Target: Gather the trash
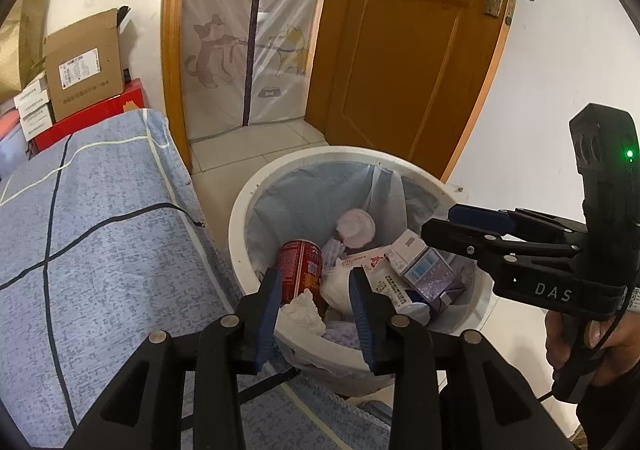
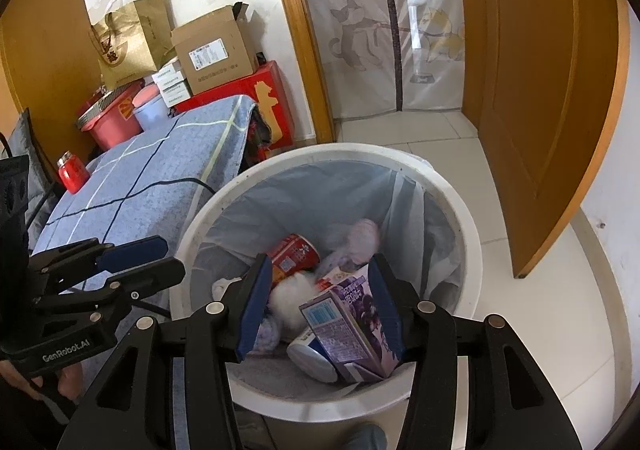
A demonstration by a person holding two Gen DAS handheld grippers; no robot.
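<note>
Left wrist view: left tongs [image 1: 314,286] and right tongs [image 1: 448,224] apart, empty, over bin [image 1: 240,210]

bin contents half-buried, edges clipped

pale purple item [image 2: 362,236] at the back of the bin [image 2: 472,250] is motion-blurred, can't tell what it is; print on the red can [image 1: 301,264] and purple carton [image 2: 352,322] too small to read; white cup [image 2: 312,356] mostly under the carton; bin's near rim hidden behind the left tool [image 1: 316,304]; hand [image 1: 576,334] on the right tool [image 1: 444,224] cut by the frame edge.
</note>
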